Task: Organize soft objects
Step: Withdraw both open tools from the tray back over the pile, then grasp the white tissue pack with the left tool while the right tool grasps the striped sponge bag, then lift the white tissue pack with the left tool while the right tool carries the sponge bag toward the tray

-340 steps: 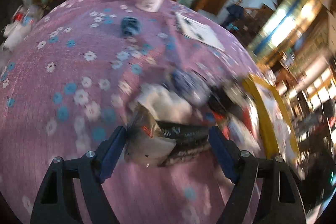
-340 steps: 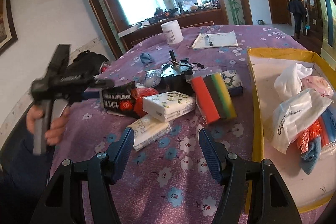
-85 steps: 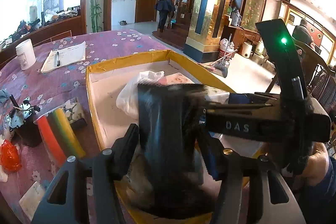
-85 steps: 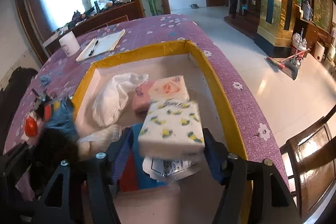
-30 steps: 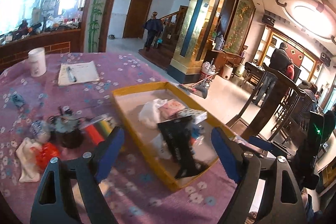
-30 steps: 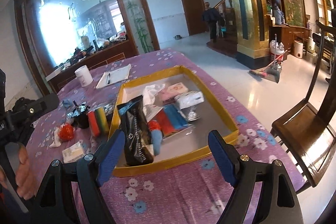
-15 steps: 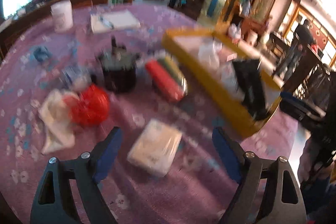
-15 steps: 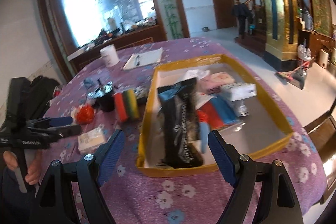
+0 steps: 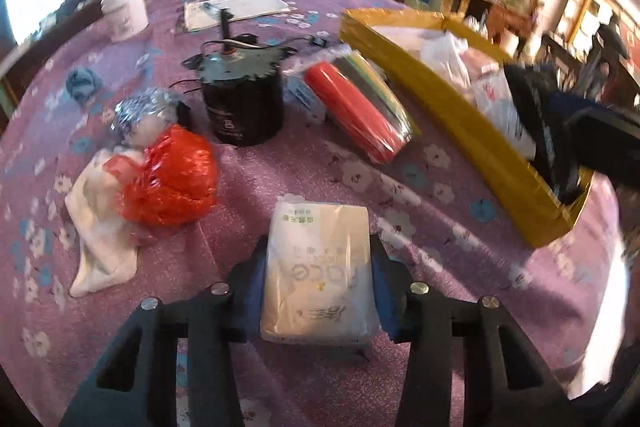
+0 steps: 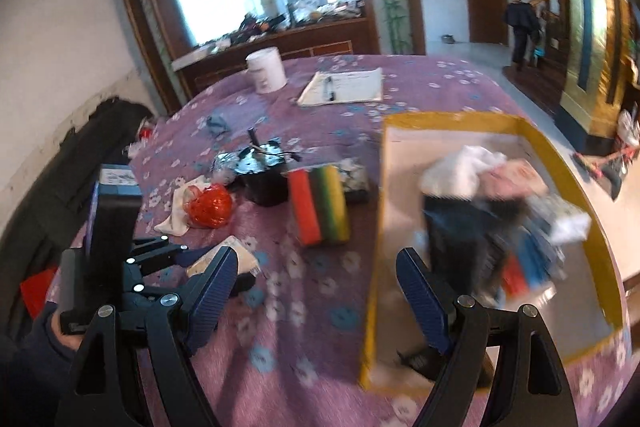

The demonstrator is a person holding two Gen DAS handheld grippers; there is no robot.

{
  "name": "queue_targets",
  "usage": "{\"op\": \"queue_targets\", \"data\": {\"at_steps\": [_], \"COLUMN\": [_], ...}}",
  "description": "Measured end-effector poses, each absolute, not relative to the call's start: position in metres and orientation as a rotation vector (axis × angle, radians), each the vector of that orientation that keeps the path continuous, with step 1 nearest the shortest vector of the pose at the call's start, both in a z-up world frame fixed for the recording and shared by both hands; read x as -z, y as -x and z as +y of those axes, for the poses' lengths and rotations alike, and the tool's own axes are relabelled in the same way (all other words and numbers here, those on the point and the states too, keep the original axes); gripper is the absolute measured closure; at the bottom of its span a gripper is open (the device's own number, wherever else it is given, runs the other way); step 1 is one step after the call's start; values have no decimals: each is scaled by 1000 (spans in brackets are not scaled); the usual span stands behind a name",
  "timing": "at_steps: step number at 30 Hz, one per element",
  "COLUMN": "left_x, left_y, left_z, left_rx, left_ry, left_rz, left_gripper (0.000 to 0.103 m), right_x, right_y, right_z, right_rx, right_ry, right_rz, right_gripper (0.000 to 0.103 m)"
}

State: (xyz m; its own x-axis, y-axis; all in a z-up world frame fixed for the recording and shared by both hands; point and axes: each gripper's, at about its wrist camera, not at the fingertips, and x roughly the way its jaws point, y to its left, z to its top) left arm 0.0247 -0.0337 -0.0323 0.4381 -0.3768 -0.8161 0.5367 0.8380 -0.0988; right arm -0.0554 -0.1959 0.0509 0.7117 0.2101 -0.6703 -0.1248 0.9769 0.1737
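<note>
My left gripper (image 9: 318, 267) is shut on a white tissue pack (image 9: 318, 275) that lies on the purple flowered tablecloth. It also shows in the right wrist view (image 10: 208, 255). A red crinkly bag (image 9: 168, 179) on a white cloth (image 9: 100, 227) lies to its left. A pack of coloured sponges (image 9: 360, 107) lies ahead. The yellow-rimmed box (image 9: 460, 123) at the right holds a black packet (image 10: 452, 247), a white cloth (image 10: 460, 163) and tissue packs. My right gripper (image 10: 316, 283) is open and empty, above the box's near left edge.
A black motor with wires (image 9: 240, 95) stands behind the red bag. A silver foil bundle (image 9: 140, 111), a small blue cloth (image 9: 82, 81), a white cup (image 9: 122, 9) and a notepad with pen (image 9: 236, 7) lie farther back. A dark wooden sideboard (image 10: 280, 43) stands beyond the table.
My left gripper has dropped down to the white tissue pack and closed its jaws on it. My right gripper has swung slightly left, still open above the box edge.
</note>
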Motion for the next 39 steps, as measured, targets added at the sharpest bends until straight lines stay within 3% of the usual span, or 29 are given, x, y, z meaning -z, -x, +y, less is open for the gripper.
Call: {"op": "queue_targets", "data": {"at_steps": [19, 21, 22, 39], "left_x": [13, 14, 14, 11], "left_y": [-36, -38, -38, -40], "left_z": [-4, -4, -4, 0], "left_rx": [495, 495, 492, 444], "left_ry": [-38, -37, -34, -22], "left_rz": [909, 914, 913, 855], "left_gripper": [59, 59, 59, 59], "right_x": [0, 7, 9, 5], "right_y": [-61, -63, -62, 15], "right_z": [-161, -167, -170, -158], "right_rx": [-94, -92, -91, -126], "right_ry": [18, -21, -45, -127], "right_rz": [1011, 1034, 1040, 814], "right_gripper": [19, 39, 58, 58]}}
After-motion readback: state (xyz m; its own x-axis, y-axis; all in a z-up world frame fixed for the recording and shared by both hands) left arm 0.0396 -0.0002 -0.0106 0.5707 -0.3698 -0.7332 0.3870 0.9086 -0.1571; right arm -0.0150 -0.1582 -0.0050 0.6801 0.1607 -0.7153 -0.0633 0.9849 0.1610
